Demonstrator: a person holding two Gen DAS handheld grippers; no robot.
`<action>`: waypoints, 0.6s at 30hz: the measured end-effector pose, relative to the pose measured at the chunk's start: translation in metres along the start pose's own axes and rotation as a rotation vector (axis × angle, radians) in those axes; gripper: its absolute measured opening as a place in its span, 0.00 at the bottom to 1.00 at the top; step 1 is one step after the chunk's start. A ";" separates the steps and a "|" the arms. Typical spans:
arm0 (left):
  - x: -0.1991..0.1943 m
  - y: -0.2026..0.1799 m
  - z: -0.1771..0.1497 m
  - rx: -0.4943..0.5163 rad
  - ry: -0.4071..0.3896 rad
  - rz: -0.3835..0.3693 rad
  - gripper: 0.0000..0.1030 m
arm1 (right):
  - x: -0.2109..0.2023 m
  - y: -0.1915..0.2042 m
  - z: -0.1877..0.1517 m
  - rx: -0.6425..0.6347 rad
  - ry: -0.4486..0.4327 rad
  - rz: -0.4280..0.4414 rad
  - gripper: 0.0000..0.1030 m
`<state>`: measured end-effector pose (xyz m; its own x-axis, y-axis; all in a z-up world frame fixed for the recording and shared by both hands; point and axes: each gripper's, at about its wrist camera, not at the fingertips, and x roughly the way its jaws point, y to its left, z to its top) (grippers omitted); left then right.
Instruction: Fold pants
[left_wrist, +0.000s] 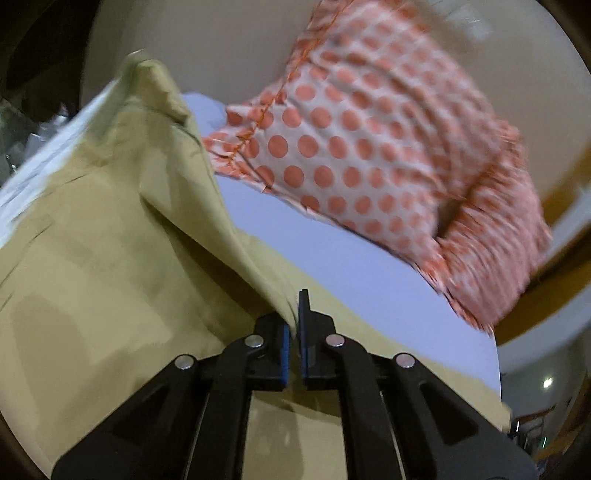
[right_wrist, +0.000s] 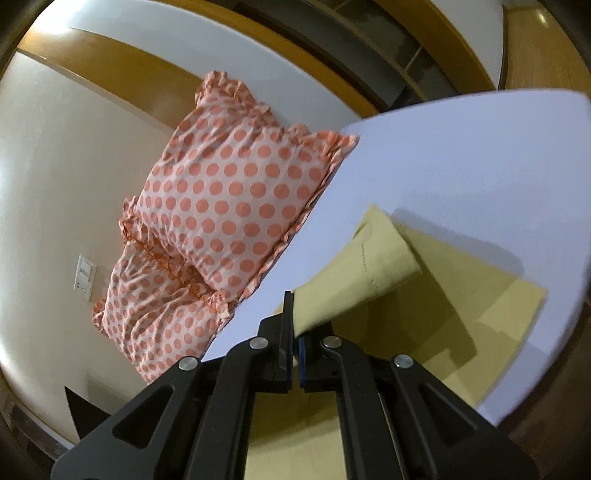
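The pants (left_wrist: 110, 240) are yellow-green cloth lying on a white bed sheet (left_wrist: 332, 240). My left gripper (left_wrist: 293, 321) is shut on a raised fold of the pants, and the cloth runs up and left from its jaws. In the right wrist view my right gripper (right_wrist: 293, 325) is shut on the hemmed end of a pant leg (right_wrist: 365, 266), lifted above the flat part of the pants (right_wrist: 491, 306) on the sheet (right_wrist: 461, 166).
Two pillows with orange dots (left_wrist: 369, 147) lie at the head of the bed; they also show in the right wrist view (right_wrist: 229, 199). A cream wall with a switch plate (right_wrist: 85, 277) stands behind. The bed's edge (right_wrist: 569, 314) curves at right.
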<state>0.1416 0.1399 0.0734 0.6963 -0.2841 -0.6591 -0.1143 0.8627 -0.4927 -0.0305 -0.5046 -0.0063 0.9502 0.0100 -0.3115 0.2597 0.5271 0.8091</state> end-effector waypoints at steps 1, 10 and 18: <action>-0.015 0.004 -0.016 0.000 -0.004 -0.003 0.08 | -0.006 -0.003 0.000 -0.004 -0.006 -0.011 0.02; -0.066 0.072 -0.147 -0.154 0.033 -0.002 0.11 | -0.016 -0.038 -0.018 0.003 0.018 -0.159 0.02; -0.074 0.077 -0.162 -0.121 0.003 -0.029 0.09 | -0.026 -0.045 -0.026 -0.025 0.025 -0.214 0.02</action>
<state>-0.0337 0.1600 -0.0075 0.6984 -0.3101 -0.6451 -0.1789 0.7971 -0.5768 -0.0708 -0.5067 -0.0474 0.8692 -0.0832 -0.4874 0.4503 0.5405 0.7107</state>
